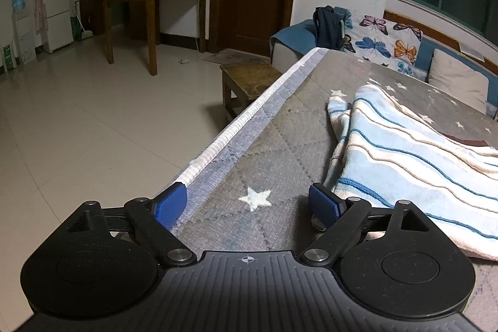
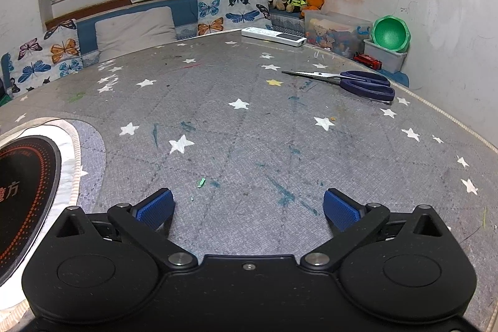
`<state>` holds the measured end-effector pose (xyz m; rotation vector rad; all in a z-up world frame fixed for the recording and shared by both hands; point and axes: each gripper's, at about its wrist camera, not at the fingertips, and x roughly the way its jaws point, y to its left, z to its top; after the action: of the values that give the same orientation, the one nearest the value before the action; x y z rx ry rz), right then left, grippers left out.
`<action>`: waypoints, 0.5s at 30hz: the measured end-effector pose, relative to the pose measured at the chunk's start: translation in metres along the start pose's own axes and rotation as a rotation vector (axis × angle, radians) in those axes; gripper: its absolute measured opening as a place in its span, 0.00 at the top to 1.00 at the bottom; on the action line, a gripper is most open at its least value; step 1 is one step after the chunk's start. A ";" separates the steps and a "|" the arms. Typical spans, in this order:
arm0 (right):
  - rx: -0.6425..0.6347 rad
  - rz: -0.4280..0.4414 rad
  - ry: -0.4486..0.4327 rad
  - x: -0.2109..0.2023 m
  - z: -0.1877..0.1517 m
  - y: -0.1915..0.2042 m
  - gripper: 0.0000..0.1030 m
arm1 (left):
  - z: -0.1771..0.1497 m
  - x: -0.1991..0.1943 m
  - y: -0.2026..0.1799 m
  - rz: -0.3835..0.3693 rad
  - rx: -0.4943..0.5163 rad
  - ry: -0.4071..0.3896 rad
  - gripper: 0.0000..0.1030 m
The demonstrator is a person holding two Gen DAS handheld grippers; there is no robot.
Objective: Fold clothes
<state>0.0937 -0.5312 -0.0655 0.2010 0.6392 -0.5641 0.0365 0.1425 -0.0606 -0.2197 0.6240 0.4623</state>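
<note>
Garment: blue-and-cream striped knit cloth (image 1: 414, 164) lies rumpled on grey star-print quilted table cover (image 1: 274, 145), just right of your left gripper (image 1: 255, 204) | jaws: both spread, empty; right gripper (image 2: 249, 207) | handling: likely soft, light, floppy; pinch hem corner.

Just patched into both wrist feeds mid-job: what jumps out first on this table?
The striped garment lies rumpled on the grey star-print table cover, right beside the open left tongs, which hold nothing. In the right wrist view, blue-handled scissors lie far ahead on the right, a white remote sits at the far edge, and a black round plate with orange markings is at the left, beside the open right tongs.
</note>
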 end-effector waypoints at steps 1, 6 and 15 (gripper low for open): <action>0.000 0.000 0.000 0.000 0.000 0.000 0.00 | 0.001 0.000 0.000 -0.001 0.000 0.000 0.16; 0.000 0.000 0.000 0.002 0.002 0.003 0.00 | 0.001 -0.001 0.000 -0.007 -0.002 0.001 0.14; 0.001 0.000 0.001 0.004 0.006 0.009 0.00 | 0.000 -0.001 -0.003 -0.012 0.002 0.005 0.11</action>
<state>0.1048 -0.5273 -0.0633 0.2020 0.6397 -0.5638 0.0372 0.1395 -0.0599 -0.2224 0.6276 0.4492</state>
